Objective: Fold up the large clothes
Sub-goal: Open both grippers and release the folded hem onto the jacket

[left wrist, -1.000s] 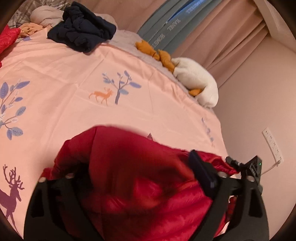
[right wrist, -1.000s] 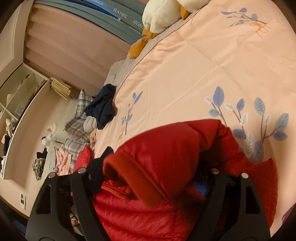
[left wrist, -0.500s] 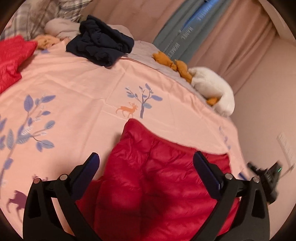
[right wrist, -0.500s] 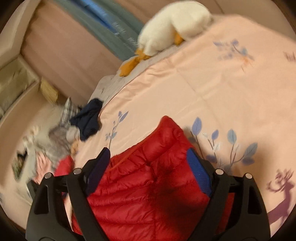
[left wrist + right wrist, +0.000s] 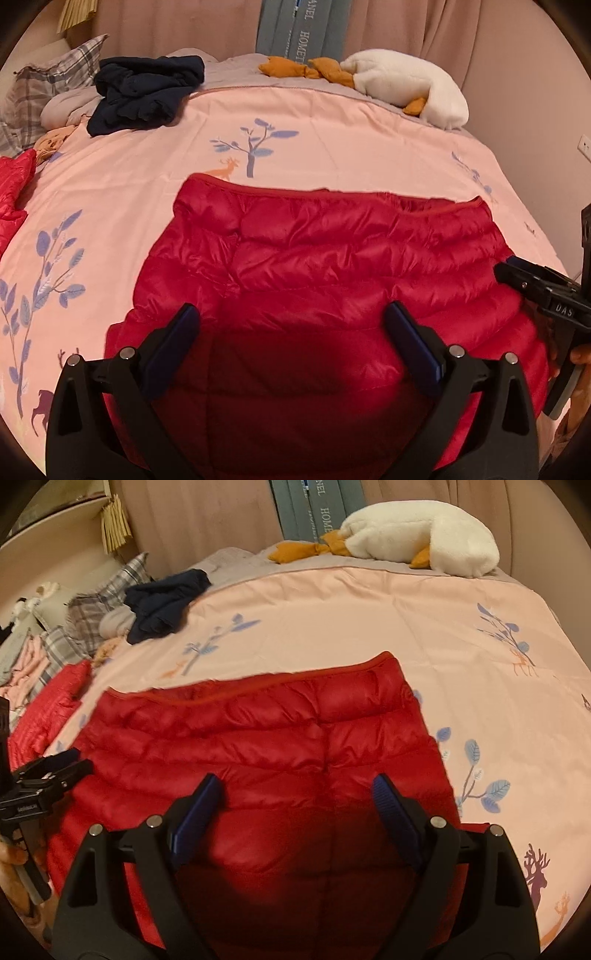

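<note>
Lying spread across the pink tree-and-deer printed bed cover [image 5: 332,155], low and centre in both wrist views, the red quilted down jacket [image 5: 332,266] looks freshly laid flat, so the fold itself seems not yet begun. Both the left gripper [image 5: 295,343] and right gripper [image 5: 295,805] hover over it with jaws released, grasping nothing; next likely comes pinching a side edge to fold inward. Readable writing: "HOME" on the grey-blue curtain panel [image 5: 303,29], "DAS" on the gripper at right.

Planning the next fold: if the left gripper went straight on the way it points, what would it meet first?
Most likely the red jacket, which lies right ahead of the left gripper between its open jaws, though depth is hard to judge.
</note>
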`<state>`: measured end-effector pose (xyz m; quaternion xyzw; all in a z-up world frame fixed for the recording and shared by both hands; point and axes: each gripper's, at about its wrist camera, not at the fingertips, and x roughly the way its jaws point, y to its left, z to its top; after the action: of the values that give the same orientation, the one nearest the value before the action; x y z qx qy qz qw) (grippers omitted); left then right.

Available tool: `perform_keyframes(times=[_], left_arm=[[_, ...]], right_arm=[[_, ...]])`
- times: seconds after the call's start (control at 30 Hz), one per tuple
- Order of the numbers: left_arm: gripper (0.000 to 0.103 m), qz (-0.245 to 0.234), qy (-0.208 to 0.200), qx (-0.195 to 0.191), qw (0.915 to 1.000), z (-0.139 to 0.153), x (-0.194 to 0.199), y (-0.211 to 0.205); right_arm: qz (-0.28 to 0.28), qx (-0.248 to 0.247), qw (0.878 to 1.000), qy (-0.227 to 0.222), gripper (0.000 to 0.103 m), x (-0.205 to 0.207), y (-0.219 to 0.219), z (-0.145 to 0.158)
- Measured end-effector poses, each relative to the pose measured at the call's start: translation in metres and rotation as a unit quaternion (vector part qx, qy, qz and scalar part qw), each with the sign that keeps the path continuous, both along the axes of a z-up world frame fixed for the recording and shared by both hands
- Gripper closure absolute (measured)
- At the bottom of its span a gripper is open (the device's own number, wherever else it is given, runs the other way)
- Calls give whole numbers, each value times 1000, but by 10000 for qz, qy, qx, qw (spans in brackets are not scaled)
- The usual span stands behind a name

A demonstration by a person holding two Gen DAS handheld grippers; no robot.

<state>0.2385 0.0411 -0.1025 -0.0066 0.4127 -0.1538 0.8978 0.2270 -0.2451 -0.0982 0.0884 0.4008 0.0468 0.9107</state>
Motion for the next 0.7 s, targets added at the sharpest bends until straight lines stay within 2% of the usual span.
perform_keyframes(times=[0.43,0.57,0.7], left_arm=[[1,32,-46,79,10000,-10,2,-9],[1,190,-90,134,9997,-4,-3,-10],[1,243,-312,119,9991,14,-24,-10]], right_arm=[[-49,82,10000,-25,15,5,-3,-16],[-186,-4,9998,-95,15,0,-3,-7],[-172,-38,9986,-493,15,-27,8,19]])
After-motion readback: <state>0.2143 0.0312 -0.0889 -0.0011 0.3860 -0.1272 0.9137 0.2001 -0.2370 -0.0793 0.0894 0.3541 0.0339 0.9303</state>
